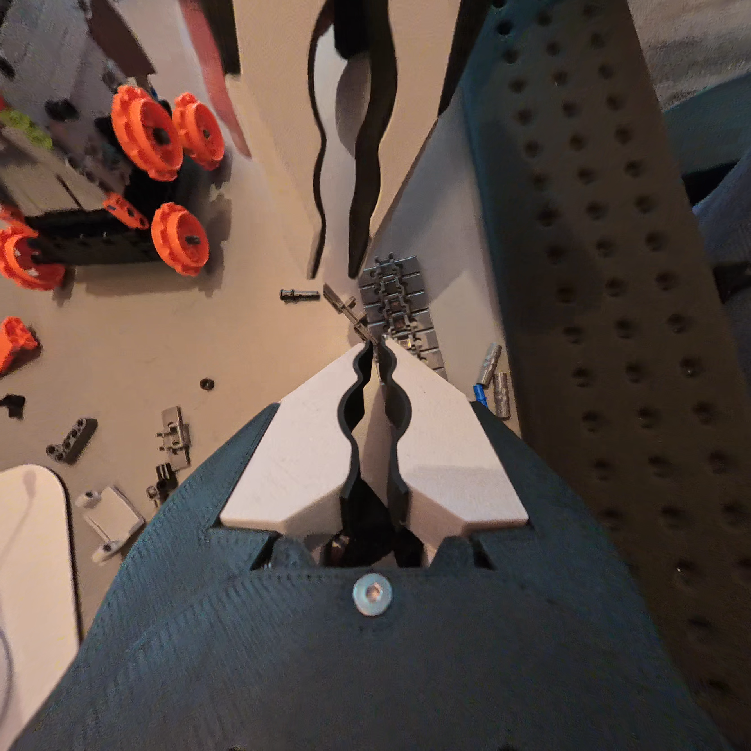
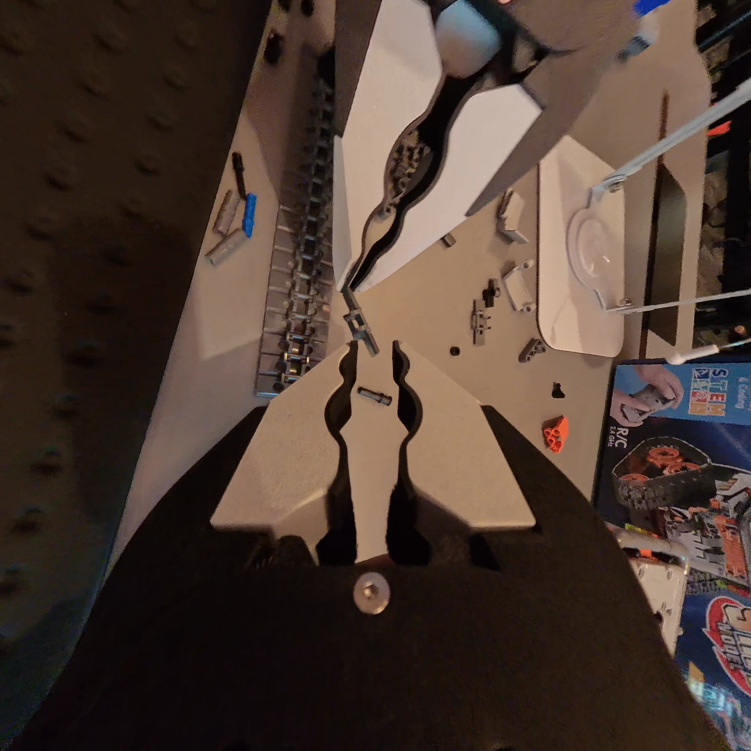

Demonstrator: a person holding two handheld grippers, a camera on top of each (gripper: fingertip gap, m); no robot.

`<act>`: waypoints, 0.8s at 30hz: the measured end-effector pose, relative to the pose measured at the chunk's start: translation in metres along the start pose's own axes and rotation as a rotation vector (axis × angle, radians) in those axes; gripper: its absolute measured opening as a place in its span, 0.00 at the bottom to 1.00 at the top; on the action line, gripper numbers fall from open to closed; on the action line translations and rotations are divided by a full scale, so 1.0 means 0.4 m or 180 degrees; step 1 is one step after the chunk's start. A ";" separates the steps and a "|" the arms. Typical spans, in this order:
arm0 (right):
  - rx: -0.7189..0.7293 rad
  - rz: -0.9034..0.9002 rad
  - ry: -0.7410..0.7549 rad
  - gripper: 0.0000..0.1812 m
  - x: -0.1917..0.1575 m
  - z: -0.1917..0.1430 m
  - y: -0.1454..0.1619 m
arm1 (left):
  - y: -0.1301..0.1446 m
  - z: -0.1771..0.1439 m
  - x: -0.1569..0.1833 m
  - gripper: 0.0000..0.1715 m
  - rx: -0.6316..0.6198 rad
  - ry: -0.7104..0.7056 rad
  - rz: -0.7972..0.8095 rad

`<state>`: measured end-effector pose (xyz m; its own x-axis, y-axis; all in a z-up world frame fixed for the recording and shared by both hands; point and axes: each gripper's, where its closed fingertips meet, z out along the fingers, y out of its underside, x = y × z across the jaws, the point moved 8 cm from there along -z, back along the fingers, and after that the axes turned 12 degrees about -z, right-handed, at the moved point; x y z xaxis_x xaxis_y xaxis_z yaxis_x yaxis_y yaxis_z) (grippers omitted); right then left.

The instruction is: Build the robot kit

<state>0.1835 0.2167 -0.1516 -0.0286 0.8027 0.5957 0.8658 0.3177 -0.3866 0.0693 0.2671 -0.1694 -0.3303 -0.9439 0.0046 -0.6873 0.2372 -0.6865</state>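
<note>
My left gripper (image 1: 376, 345) pinches thin grey slotted plastic link (image 2: 359, 323) by one end, beside grey segmented track strip (image 1: 400, 309). My right gripper (image 2: 374, 345) spread, empty, tips flanking link's free end, small dark pin (image 2: 374, 396) on table below.

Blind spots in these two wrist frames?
- Left wrist view: grey link piece held by left gripper; its near end is hidden between the fingertips.
- Left wrist view: tracked model blurred, cut by the left edge.
- Right wrist view: track strip far end blurred, partly hidden behind the left gripper.
</note>
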 end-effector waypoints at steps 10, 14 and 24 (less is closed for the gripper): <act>-0.0042 0.0665 -0.0300 0.00 -0.011 -0.011 0.028 | -0.044 -0.007 -0.013 0.03 0.0001 -0.0175 0.0223; -0.0040 0.1752 -0.0470 0.00 -0.045 -0.038 0.070 | -0.036 -0.012 -0.025 0.08 -0.0021 -0.0232 0.0128; -0.0018 0.3424 -0.0698 0.06 -0.176 -0.063 0.153 | -0.001 0.041 0.001 0.08 -0.0379 -0.0127 0.0182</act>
<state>0.2510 0.1670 -0.1995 0.6554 0.7312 -0.1893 0.4936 -0.6043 -0.6254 0.0800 0.2630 -0.1811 -0.3469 -0.9358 -0.0625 -0.7409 0.3143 -0.5935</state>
